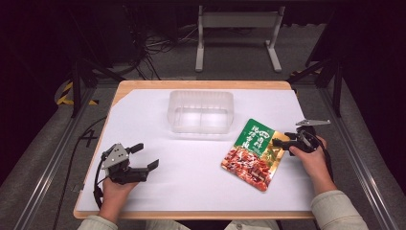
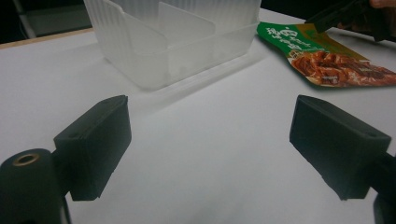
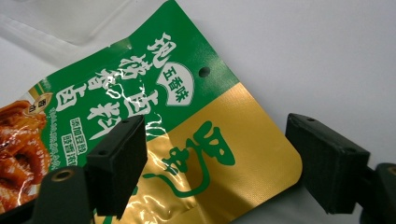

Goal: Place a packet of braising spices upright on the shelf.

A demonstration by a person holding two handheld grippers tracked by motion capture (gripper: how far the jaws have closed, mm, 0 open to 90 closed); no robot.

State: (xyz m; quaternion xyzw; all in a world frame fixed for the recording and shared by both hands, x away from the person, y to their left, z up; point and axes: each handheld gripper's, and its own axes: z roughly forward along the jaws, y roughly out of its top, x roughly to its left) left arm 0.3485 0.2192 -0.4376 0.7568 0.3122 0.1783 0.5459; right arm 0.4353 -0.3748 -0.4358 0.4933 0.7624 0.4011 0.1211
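Note:
A green, gold and red food pouch (image 1: 253,154) lies flat on the white table cover, right of centre. My right gripper (image 1: 281,142) is open at the pouch's right edge; in the right gripper view its jaws straddle the pouch's (image 3: 187,140) gold corner, one over the pouch, the other past its edge. My left gripper (image 1: 145,156) is open near the front left, nothing between its jaws, which face the clear plastic bin (image 2: 173,37). The pouch (image 2: 327,60) and the right gripper also show far right in that view.
A clear plastic bin (image 1: 200,111) with an inner divider stands at the middle back of the table. The white cover (image 1: 191,172) spans most of the wooden tabletop. Dark floor, cables and a metal stand lie beyond the far edge.

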